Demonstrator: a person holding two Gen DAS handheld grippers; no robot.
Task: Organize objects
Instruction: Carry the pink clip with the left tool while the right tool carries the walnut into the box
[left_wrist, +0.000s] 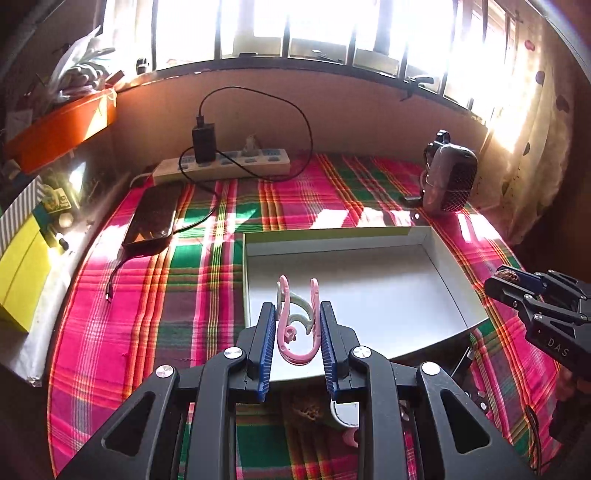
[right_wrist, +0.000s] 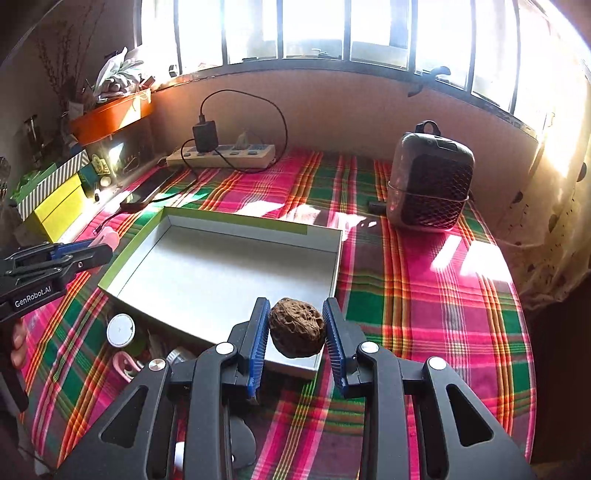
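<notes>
Left wrist: left tool (left_wrist: 298, 332) clamps pink clip (left_wrist: 295, 332) | right tool (right_wrist: 297, 332) clamps walnut (right_wrist: 297, 328)

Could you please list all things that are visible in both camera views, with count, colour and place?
walnut: 1, brown, between the right gripper's fingers, above the box's near edge.
clips: a pink and a pale green one, in the left gripper.
box: 1, white inside, green rim, centre of the cloth, nothing in it.
tablecloth: 1, pink-green plaid.
phone: 1, dark, left of the box.
power strip: 1, white, by the wall, black charger plugged in.
speaker-like device: 1, dark mesh, far right.
round white disc: 1, near left of the box.
left hand-held gripper: 1, black, blue pads.
right hand-held gripper: 1, black, blue pads.
</notes>
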